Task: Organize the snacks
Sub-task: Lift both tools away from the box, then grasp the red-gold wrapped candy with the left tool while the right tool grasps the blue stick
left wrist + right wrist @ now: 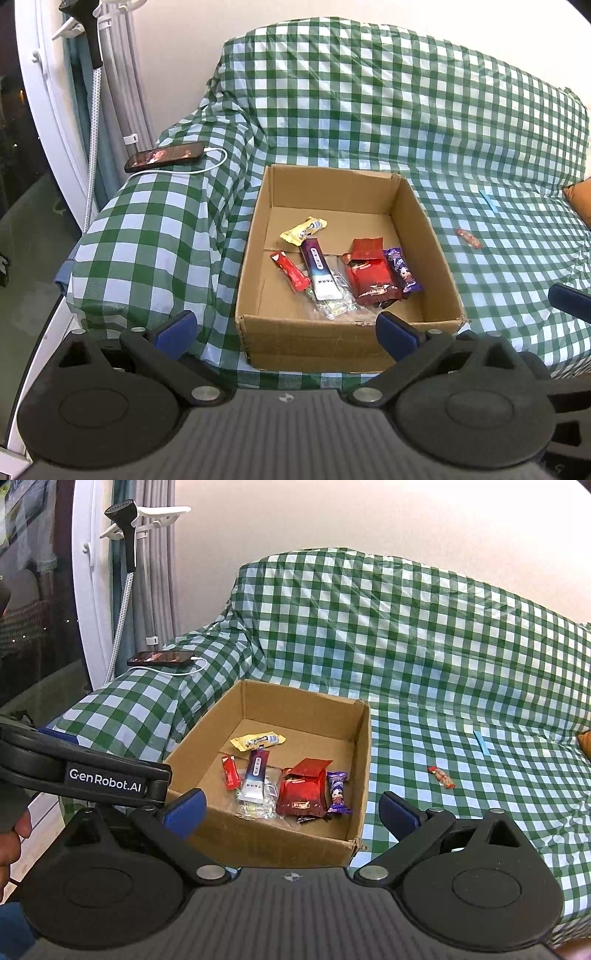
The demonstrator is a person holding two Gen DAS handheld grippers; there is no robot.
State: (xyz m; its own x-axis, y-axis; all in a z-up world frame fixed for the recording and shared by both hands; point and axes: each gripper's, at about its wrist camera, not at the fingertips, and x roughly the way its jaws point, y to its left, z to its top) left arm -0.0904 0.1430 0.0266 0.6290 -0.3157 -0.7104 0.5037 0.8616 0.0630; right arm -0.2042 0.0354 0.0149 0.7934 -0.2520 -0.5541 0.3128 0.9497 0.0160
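Observation:
An open cardboard box (pixel 255 258) (pixel 364 760) sits on a sofa covered in green checked cloth. Inside lie several snacks: a yellow packet (pixel 303 229) (pixel 258 741), a thin red stick (pixel 290 271) (pixel 230 772), a purple-and-white pouch (pixel 320 273) (pixel 255 777), a clear wrapper (pixel 338 304), a red bag (pixel 371 273) (pixel 303 790) and a purple candy (pixel 403 271) (pixel 338 792). One small red snack (pixel 469 238) (pixel 441 776) lies on the cloth right of the box. My left gripper (pixel 286 334) is open and empty before the box's near wall. My right gripper (pixel 291 814) is open and empty too.
A phone (pixel 165 156) (pixel 160 658) with a white charging cable rests on the sofa arm at left. A thin blue strip (pixel 489 201) (pixel 481 742) lies on the seat. An orange cushion (pixel 580 195) is at the far right. A hand (pixel 11 845) shows at left.

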